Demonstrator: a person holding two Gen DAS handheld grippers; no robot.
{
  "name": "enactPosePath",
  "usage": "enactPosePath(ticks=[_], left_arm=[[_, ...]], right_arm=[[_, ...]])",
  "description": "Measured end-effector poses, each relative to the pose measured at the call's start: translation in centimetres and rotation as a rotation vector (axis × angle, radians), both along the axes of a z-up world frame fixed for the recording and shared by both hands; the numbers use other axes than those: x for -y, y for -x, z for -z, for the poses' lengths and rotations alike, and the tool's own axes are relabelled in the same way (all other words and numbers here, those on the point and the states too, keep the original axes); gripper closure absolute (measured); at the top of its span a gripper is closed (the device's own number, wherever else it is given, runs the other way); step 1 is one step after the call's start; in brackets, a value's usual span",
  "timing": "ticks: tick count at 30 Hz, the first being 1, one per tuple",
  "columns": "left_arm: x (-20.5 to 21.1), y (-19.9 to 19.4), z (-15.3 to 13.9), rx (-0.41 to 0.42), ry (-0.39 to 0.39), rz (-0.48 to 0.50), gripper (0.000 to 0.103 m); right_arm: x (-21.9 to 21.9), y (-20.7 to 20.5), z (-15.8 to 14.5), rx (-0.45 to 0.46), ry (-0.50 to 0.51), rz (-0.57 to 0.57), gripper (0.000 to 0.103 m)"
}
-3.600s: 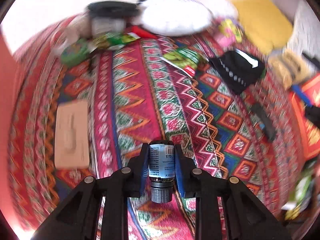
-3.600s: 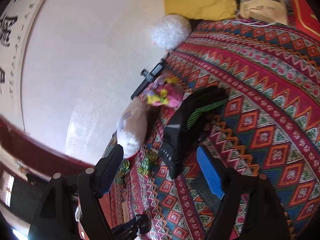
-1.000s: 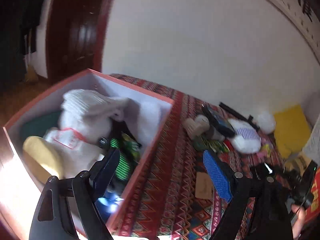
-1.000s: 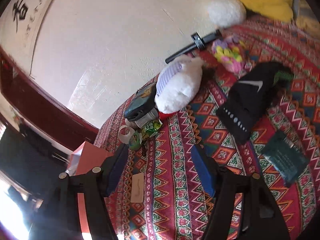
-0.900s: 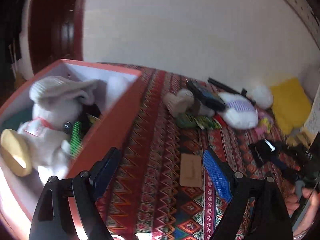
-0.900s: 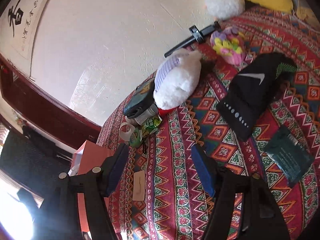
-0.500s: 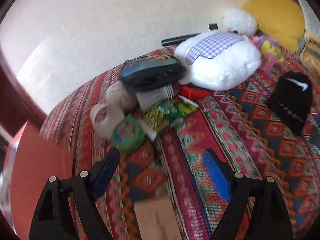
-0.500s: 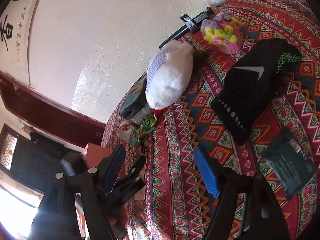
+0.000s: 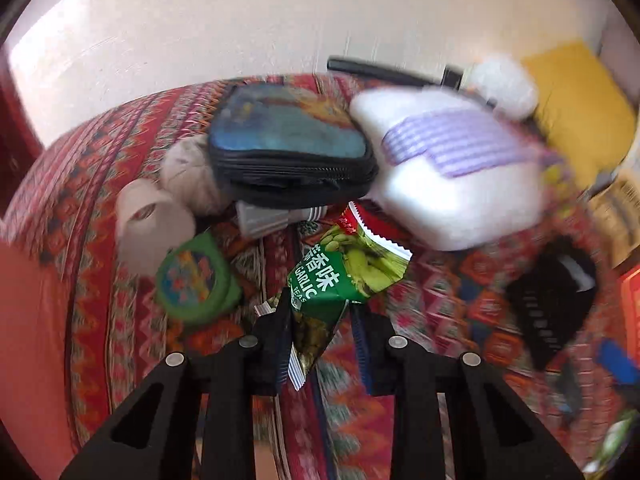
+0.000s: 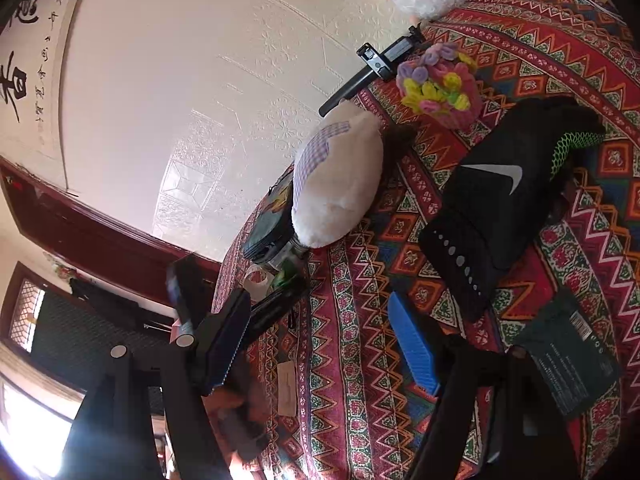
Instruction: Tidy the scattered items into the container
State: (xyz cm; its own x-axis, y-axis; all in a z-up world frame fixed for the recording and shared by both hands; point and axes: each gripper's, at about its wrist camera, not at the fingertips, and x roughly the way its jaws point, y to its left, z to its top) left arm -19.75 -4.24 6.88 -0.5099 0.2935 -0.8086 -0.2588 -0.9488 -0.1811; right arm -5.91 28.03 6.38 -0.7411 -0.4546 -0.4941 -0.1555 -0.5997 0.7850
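A green garlic-peas snack packet (image 9: 344,268) lies on the patterned bedspread in front of a pile of items. My left gripper (image 9: 320,332) has its jaws closing tight on the packet's lower end, and the pads pinch the foil. The red box (image 9: 24,320) shows only as an orange-red wall at the left edge of the left wrist view. My right gripper (image 10: 320,344) is open over the bedspread with nothing between its blue pads. In the right wrist view the left gripper (image 10: 276,304) reaches into the pile.
Behind the packet lie a black zip case (image 9: 288,140), a white plush (image 9: 460,188), a green round tin (image 9: 192,280), a tape roll (image 9: 148,220). Further right are a black sock (image 10: 492,200), a dark green packet (image 10: 568,360), a flower bunch (image 10: 440,84), a tan wooden piece (image 10: 286,388).
My left gripper swung from the box to the pile, dropped toward the bedspread and went from wide open to shut on the green packet. The right gripper shifted slightly.
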Motion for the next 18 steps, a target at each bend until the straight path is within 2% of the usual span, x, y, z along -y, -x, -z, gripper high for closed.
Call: enactPosePath(ticks=[4,7,9,12,14,16,17,18], left_arm=[[7.1,-7.8,-5.9,-0.119,-0.201,-0.103,0.08],[12.9,-12.4,-9.7,-0.24,-0.266,-0.22,0.08],[17.3,-13.8,-11.3,-0.288,-0.313,-0.291,0.08],[23.4,-14.6,-11.5,-0.32,-0.344,-0.411,0.08],[26.8,-14.4,-10.7,-0.296,-0.38,-0.485,0.08],[29.2,-14.1,-9.8,-0.269,-0.434,-0.519,0.08],[30.1,-14.0,-9.4,-0.252,-0.447,-0.537,0.08],[31.0,-14.1,-9.1,-0.237,-0.458,-0.548,0.08]], right_arm=[[1.3,0.0,-0.2,-0.013,-0.022,-0.037,0.032],[2.8,0.1,-0.2,-0.017,-0.04,-0.074,0.032],[4.2,0.3,0.0,-0.016,-0.059,-0.108,0.032],[7.4,0.3,-0.1,-0.019,-0.154,-0.165,0.032],[9.8,0.5,0.0,-0.026,-0.236,-0.218,0.032],[12.8,1.2,-0.2,-0.049,-0.361,-0.283,0.032],[14.3,1.7,-0.4,-0.064,-0.432,-0.309,0.029],[16.0,2.5,-0.6,-0.082,-0.508,-0.333,0.019]])
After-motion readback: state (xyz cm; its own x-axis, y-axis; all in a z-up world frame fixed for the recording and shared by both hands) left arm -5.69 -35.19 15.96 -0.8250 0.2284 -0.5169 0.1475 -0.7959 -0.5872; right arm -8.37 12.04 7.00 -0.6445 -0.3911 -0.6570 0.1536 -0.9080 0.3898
